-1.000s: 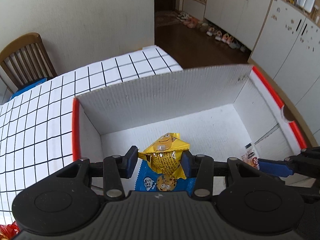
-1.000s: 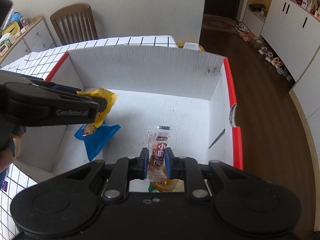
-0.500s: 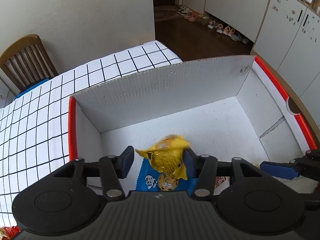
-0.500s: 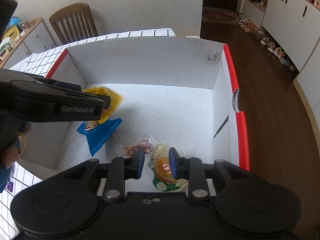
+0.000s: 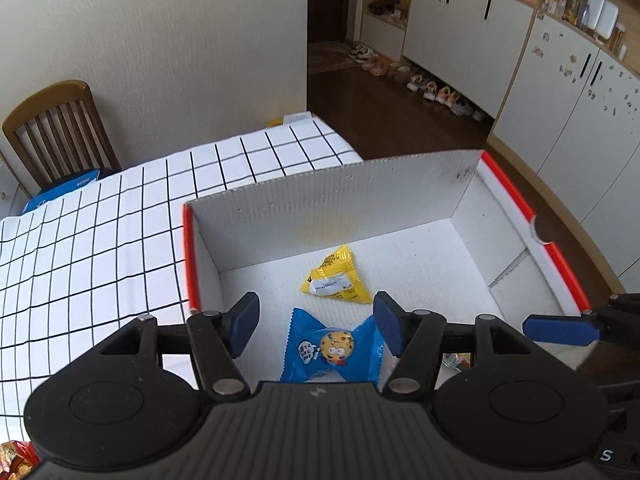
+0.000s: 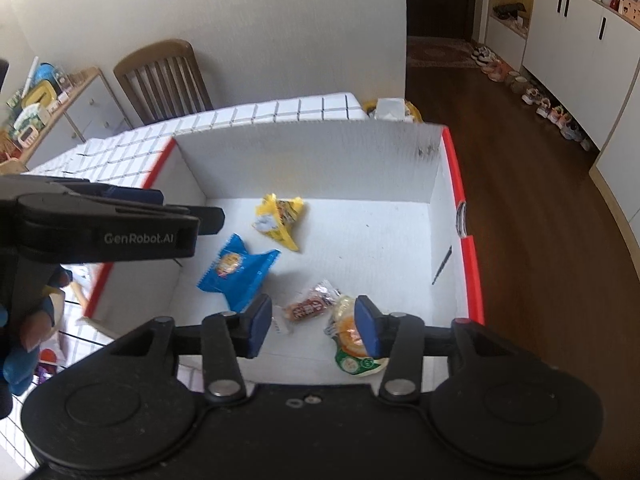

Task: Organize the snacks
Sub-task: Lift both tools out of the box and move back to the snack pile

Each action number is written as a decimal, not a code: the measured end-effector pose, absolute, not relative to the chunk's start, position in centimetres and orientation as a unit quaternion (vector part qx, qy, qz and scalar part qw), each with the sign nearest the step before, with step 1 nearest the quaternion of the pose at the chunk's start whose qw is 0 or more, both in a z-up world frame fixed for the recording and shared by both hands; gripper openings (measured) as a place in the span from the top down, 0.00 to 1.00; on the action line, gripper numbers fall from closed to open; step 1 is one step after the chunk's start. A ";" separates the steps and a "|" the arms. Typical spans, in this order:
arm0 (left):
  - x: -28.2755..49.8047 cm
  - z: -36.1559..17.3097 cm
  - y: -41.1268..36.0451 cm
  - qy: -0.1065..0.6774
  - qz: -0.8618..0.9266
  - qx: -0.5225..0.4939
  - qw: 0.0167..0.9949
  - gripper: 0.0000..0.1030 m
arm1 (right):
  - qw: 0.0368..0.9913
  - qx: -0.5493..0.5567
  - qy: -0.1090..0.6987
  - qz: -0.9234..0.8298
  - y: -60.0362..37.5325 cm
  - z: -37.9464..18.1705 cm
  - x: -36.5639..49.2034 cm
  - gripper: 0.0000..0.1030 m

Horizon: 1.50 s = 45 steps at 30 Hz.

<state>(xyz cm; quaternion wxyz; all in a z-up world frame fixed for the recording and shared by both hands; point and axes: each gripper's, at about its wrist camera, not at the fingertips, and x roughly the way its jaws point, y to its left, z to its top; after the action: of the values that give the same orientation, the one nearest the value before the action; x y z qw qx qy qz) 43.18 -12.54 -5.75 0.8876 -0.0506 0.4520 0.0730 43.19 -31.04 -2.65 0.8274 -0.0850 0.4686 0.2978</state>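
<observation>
A white cardboard box [image 5: 336, 196] [image 6: 304, 160] with red rims stands on the checked table. On its floor lie a yellow snack packet [image 5: 335, 278] [image 6: 280, 216], a blue cookie packet [image 5: 334, 350] [image 6: 236, 270], a small clear red-brown packet [image 6: 310, 304] and a green-and-orange packet [image 6: 352, 344]. My left gripper [image 5: 316, 326] is open above the blue packet and holds nothing. My right gripper [image 6: 312, 326] is open above the red-brown and green packets and holds nothing. The left gripper [image 6: 120, 224] shows at the left of the right wrist view, a hand under it.
The table [image 5: 100, 240] carries a white cloth with black grid lines. A wooden chair [image 5: 56, 132] stands behind it by the wall. White cupboards [image 5: 560, 100] and several shoes [image 5: 432, 88] line the wooden floor on the right. More snack packets [image 6: 48, 356] lie left of the box.
Both grippers opened and rose. The yellow packet fell from the left gripper onto the box floor. The red-brown packet dropped from the right gripper and lies beside the green one.
</observation>
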 end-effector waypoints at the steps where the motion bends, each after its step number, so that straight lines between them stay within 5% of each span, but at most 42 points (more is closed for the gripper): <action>1: 42.8 -5.4 -12.5 0.448 0.072 -0.052 0.890 0.40 | 0.829 -0.084 0.465 0.298 -31.1 -2.3 42.9 0.54; 24: 33.1 0.4 -9.8 0.384 0.036 -0.069 0.920 0.40 | 0.863 -0.053 0.407 0.295 -29.9 3.1 35.7 0.19; 31: 28.9 1.6 -7.7 0.369 0.032 -0.070 0.926 0.32 | 0.873 -0.035 0.390 0.290 -28.6 4.2 32.9 0.03; 45: 20.1 2.1 -3.1 0.339 0.045 -0.056 0.938 0.24 | 0.873 -0.025 0.371 0.316 -24.5 4.5 26.1 0.00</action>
<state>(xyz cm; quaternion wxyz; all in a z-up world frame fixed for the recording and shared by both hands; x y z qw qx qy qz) 20.10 -3.09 2.05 0.9382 -0.0561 0.3386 0.0445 26.05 -24.45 4.52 0.8731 -0.0253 0.3708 0.3156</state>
